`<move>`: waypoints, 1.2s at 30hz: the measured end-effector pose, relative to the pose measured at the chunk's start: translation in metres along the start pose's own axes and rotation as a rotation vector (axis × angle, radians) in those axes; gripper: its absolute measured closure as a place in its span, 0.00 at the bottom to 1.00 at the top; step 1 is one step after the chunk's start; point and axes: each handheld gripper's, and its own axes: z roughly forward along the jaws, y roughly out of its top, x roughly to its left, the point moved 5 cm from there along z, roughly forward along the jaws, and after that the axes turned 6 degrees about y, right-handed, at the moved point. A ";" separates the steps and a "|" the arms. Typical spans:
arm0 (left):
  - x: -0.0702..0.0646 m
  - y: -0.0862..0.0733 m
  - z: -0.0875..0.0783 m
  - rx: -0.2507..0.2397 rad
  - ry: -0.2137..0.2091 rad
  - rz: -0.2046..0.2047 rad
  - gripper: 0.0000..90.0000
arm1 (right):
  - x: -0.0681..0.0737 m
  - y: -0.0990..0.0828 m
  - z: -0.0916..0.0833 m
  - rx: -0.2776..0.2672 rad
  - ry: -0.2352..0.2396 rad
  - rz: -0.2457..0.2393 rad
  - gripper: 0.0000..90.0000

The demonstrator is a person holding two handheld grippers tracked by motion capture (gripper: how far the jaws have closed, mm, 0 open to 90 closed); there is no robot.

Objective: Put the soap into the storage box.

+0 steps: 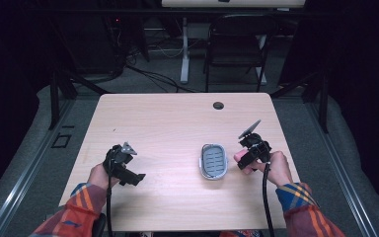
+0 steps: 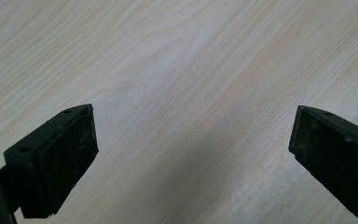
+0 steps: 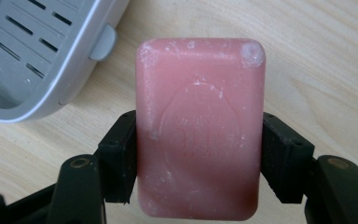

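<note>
R gripper: jaws clamping the pink soap bar across its short sides; bar's long axis running along the jaws, embossed face looking up at the cam. Bar is sticking out past the pad tips.

Soap location: in R gripper, hanging just over the table, right of the dish, not in it.

Soap dish: grey, slotted floor, empty, sitting mid-table w/ long axis pointing away from the person. In R gripper view it's lying up-left of the bar, near but apart.

Key relation: dish is lying toward the person's left of the held bar; bar's long axis looking roughly parallel to dish's, so prob. only a short sideways carry + lowering needed, little turning.

L gripper: jaws standing wide, nothing btwn them, just bare wood. Sitting well apart from dish; R hand is much the nearer.

Risk: bar prob. slick, could be slipping if squeezed off-centre.
</note>
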 end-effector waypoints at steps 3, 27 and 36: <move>0.000 0.000 0.000 0.003 0.000 0.003 0.01 | 0.000 0.003 -0.003 0.012 0.001 -0.009 0.41; -0.002 0.000 0.002 0.014 0.000 0.008 0.01 | 0.014 0.027 -0.018 -0.012 0.005 -0.029 0.41; -0.003 -0.001 0.002 0.012 0.002 0.012 0.01 | 0.021 0.036 -0.023 -0.018 -0.007 -0.029 0.41</move>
